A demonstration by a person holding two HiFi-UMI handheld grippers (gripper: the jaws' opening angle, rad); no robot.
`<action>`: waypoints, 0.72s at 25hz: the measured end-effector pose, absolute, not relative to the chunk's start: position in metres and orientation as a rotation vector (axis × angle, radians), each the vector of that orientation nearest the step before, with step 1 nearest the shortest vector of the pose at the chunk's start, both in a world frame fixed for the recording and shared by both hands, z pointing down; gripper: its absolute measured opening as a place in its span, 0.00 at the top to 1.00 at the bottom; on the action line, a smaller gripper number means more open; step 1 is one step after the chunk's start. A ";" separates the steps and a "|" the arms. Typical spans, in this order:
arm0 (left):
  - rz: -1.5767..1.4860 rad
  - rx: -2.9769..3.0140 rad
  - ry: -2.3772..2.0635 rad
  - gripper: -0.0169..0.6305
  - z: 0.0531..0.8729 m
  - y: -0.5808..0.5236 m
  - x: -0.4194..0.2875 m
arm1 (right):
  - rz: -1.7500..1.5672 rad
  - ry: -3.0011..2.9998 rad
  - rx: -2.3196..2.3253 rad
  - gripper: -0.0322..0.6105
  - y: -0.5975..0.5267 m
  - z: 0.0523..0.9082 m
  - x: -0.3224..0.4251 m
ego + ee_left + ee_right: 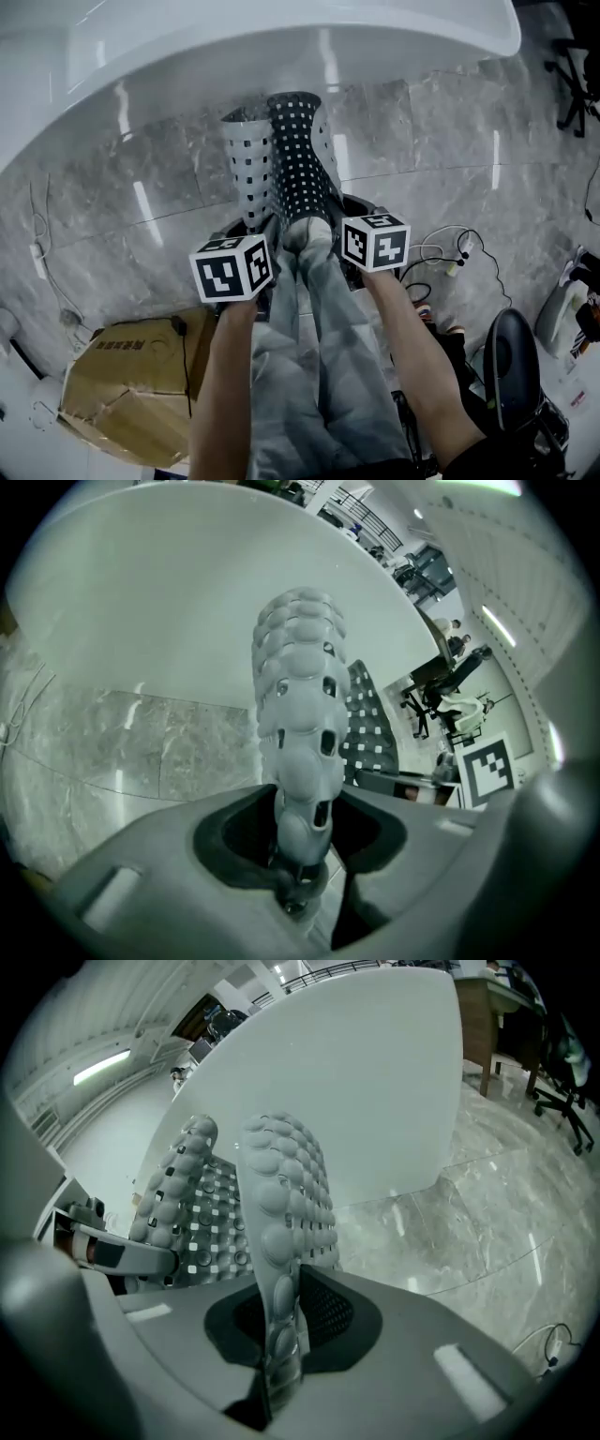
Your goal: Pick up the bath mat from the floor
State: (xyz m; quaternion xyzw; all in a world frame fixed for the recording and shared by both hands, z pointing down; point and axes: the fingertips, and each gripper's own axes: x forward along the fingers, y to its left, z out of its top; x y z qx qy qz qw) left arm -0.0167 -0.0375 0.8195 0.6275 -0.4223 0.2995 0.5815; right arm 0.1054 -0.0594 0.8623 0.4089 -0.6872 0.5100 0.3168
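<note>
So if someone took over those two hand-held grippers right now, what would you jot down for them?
Left gripper: shut on one edge of the grey, bumpy, perforated rubber bath mat.
Right gripper: shut on the same mat, further along.
Mat: folded, hanging from both grippers, beside the white bathtub, above the grey marble floor.
Done: mat gripped and raised.
To do: lift until its lower end clearly hangs free; I cannot tell if it does yet.
</note>
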 end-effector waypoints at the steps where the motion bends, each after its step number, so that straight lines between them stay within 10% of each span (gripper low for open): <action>1: 0.711 1.482 -0.985 0.74 0.809 -0.040 -0.015 | 1.346 -1.816 1.073 0.92 -0.061 0.853 0.104; 18: 0.658 1.648 -1.071 0.74 0.600 -0.050 -0.037 | 1.303 -2.086 0.919 0.92 -0.075 0.624 0.056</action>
